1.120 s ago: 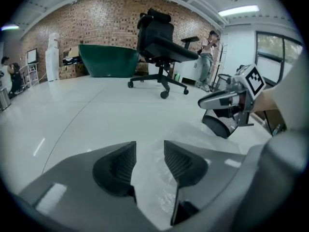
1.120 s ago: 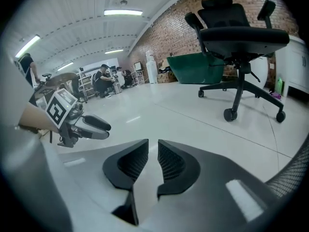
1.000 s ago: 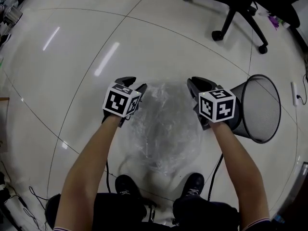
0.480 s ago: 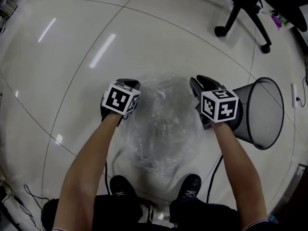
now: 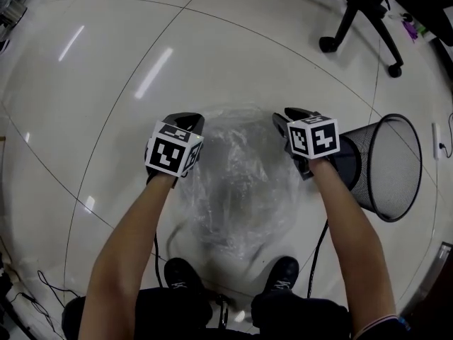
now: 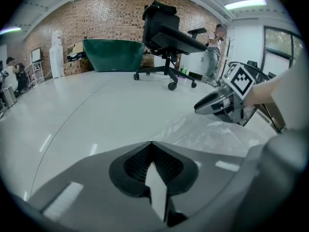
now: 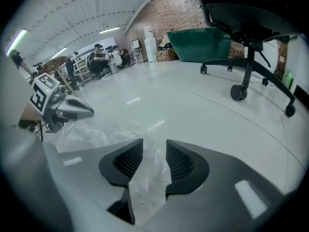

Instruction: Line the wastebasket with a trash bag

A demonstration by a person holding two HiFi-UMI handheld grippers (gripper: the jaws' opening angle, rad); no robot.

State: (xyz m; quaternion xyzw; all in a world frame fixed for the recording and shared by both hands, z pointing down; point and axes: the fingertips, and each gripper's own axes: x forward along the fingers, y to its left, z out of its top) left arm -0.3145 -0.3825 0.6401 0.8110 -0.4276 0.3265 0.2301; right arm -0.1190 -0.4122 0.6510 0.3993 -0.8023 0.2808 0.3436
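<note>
Nearest the camera, two black shoes (image 5: 185, 275) stand on the glossy white floor (image 5: 212, 48), and both bare forearms reach out from above them. Between the arms the crumpled clear plastic trash bag (image 5: 241, 183) lies flat on the floor just ahead of the shoes, wholly outside the basket.

The left gripper (image 5: 187, 122) sits at the bag's upper left edge. Its fingers (image 6: 135, 163) have just closed and meet at the tips with no gap. Whether a fold of film is caught there cannot be made out.

The right gripper (image 5: 290, 116) sits at the bag's upper right edge, opposite the left and level with it. Its fingers (image 7: 126, 161) have just been opening and stand well apart. A wrinkled strip of the clear film runs through the gap between them, but the ribbed pads do not press on it.

Just right of the bag, partly behind the right wrist, the black wire-mesh wastebasket (image 5: 388, 167) lies tipped on its side with its round mouth facing right, away from the bag.

Farther off, a black office chair on a wheeled star base (image 5: 361, 13) stands well apart from everything. Beyond it a dark green tub (image 6: 113, 54) stands against a brick wall (image 6: 111, 13).
</note>
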